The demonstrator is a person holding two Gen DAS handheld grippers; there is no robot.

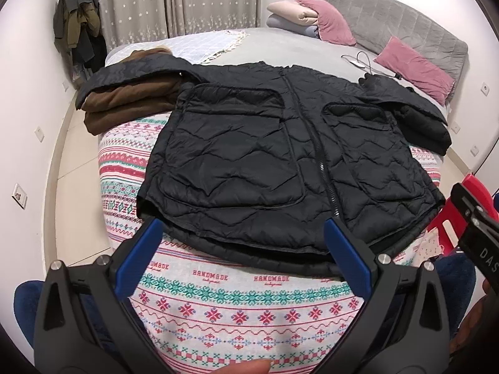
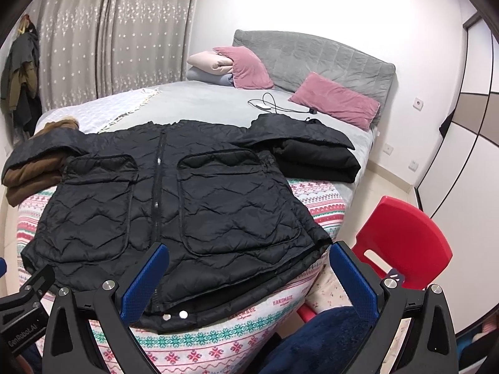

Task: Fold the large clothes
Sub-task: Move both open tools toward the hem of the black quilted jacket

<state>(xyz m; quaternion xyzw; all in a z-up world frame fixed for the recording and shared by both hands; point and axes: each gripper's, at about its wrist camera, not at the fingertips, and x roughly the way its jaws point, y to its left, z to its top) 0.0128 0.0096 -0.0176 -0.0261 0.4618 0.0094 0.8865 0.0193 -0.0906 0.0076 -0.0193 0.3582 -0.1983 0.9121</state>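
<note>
A black quilted jacket [image 1: 234, 155] [image 2: 218, 205] lies front up and zipped on the patterned bedspread [image 1: 243, 296], hem towards me. Its left sleeve [image 1: 131, 70] drapes over a folded brown garment [image 1: 124, 106]. The other sleeve [image 2: 296, 134] rests on a folded black garment [image 2: 318, 159]. My left gripper [image 1: 243, 227] hovers open just above the middle of the hem, nothing between its blue pads. My right gripper [image 2: 249, 249] is open too, above the hem's right part near the jacket's corner. Each gripper's body shows at the edge of the other's view.
A red plastic chair [image 2: 402, 233] stands beside the bed's near right corner. At the head of the bed are pink pillows [image 2: 336, 99], folded bedding [image 2: 209, 65] and a charger cable [image 2: 271, 103]. Coats [image 1: 78, 25] hang at the far left by the curtain.
</note>
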